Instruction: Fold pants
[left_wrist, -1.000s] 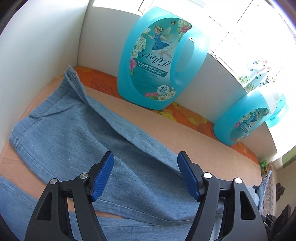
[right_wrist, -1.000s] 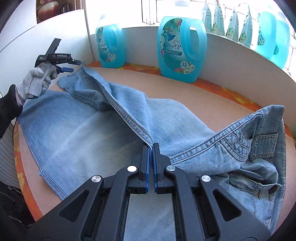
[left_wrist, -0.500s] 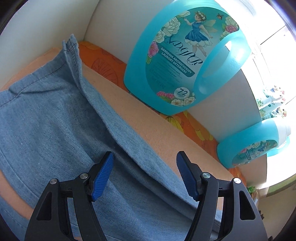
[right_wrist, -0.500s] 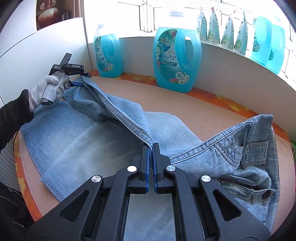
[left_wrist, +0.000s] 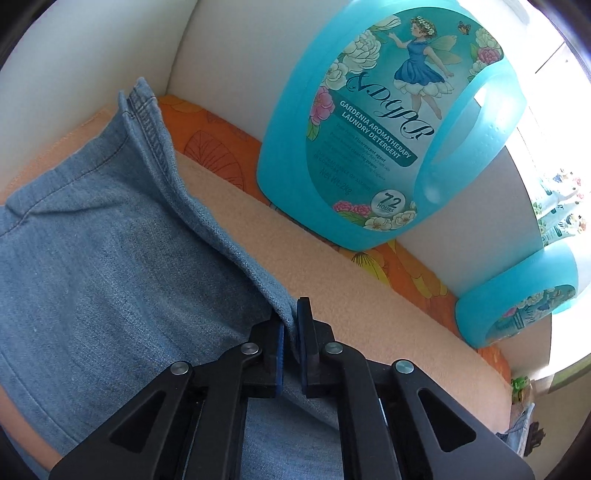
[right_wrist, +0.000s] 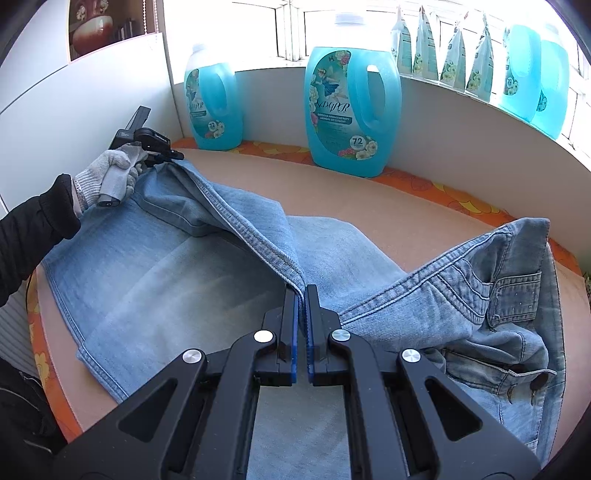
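**A:** Pinching anything at the moment?

**B:** I am pinching with both. My left gripper (left_wrist: 290, 325) is pressing its blue pads together on the folded edge of the pants (left_wrist: 110, 280), near the hem end of one leg. My right gripper (right_wrist: 301, 295) is clamping the same stitched edge further along, towards the waist.

**A:** Where are the pants lying?

**B:** They are lying on the peach-coloured table (right_wrist: 369, 206), filling most of it. In my right wrist view the hems are sitting at about nine o'clock, and the waistband with its pocket and button is bunching up at about three o'clock.

**A:** How is the cloth looking?

**B:** It is light blue denim, faded paler down the middle of the leg. One leg is lying flat; the edge between my two grippers is rising off it as a taut ridge running from six o'clock up towards ten o'clock, where a gloved hand (right_wrist: 110, 173) is gripping my left gripper's handle.

**A:** Anything beside it?

**B:** Blue detergent bottles (right_wrist: 351, 110) are standing along the wall at twelve o'clock, apart from the denim. In my left wrist view one is looming at one o'clock.
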